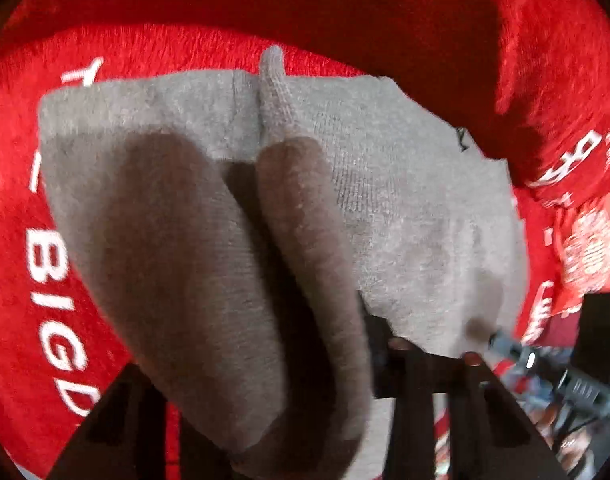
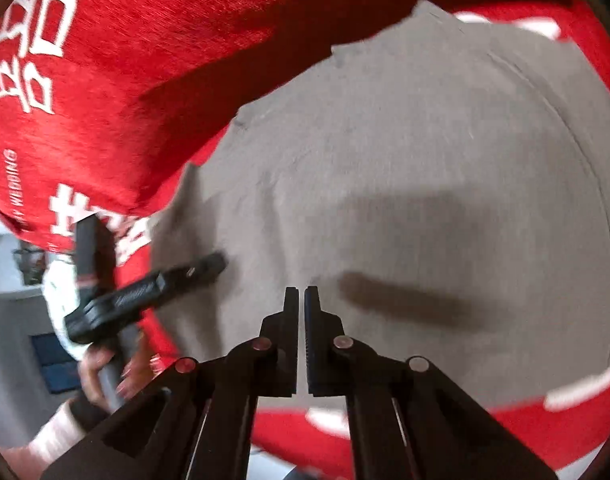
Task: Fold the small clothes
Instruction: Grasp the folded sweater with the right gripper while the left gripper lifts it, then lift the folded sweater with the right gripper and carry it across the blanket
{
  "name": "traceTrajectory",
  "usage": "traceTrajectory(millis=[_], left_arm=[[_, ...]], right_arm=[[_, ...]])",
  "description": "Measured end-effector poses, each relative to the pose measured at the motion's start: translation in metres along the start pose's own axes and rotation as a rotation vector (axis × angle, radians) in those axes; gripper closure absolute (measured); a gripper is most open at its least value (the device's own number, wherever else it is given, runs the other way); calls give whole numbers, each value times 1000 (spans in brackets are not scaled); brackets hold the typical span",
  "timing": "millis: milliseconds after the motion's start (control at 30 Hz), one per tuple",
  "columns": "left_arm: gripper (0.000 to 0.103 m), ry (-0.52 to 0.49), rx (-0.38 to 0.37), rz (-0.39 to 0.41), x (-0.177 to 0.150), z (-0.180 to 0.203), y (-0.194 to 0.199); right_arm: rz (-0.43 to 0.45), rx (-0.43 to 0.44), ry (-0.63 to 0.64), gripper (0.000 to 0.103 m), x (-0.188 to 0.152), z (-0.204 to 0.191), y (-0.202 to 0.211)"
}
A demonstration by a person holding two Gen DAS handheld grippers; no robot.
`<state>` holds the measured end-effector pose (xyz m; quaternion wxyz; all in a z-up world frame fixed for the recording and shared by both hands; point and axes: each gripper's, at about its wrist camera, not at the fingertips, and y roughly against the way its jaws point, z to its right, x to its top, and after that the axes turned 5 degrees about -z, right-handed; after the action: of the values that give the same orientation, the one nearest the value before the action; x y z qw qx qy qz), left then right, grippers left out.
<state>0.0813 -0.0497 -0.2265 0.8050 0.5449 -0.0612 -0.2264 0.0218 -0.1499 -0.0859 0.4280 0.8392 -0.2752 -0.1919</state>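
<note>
A grey knit garment (image 2: 425, 140) lies spread on a red cloth. In the right wrist view my right gripper (image 2: 301, 290) hovers over its near part, shut, with only a thin slit between the pads and nothing in it. My left gripper (image 2: 215, 262) reaches in from the left and bites the garment's left edge. In the left wrist view the grey garment (image 1: 405, 184) rises in two thick folds towards the camera. The folds cover the fingertips, and only the black finger bases (image 1: 417, 392) show below them.
A red fleece cloth (image 2: 125, 60) with white lettering covers the surface, and it shows again as red fleece (image 1: 345, 8) beyond the garment. A person's hand (image 2: 101, 376) holds the left gripper's handle at the lower left. Room clutter (image 1: 565, 392) shows past the cloth's edge.
</note>
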Motion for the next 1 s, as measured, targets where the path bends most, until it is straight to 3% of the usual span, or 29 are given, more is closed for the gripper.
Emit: traceTrajectory(millis=[100,267,367,500,633,767,833,1000], left_arm=[[76,8,-16,24,-3,-3,7],[78,64,-177,82,-8,-1,31],[78,44,-260,126,-9,22,54],[78,-75,-280,168,-8,81,76],[78,-258,-230,171,-11,168,71],[78,-473,-82,147,-28,254,33],[78,-527,-4,104,-31,289,-5],[75,-523,106,17,-30,310,-65]], right_arm=[[-67,-40,7,101,11,7,-33],[-60,96,-54,101,7,27,-27],[-80,147,-80,100,3,41,-20],[-54,186,-103,100,-2,58,3],[-3,229,-135,100,-8,81,35],[64,270,-192,99,-19,120,70],[77,285,-229,99,-26,140,80],[83,345,-357,99,-43,189,87]])
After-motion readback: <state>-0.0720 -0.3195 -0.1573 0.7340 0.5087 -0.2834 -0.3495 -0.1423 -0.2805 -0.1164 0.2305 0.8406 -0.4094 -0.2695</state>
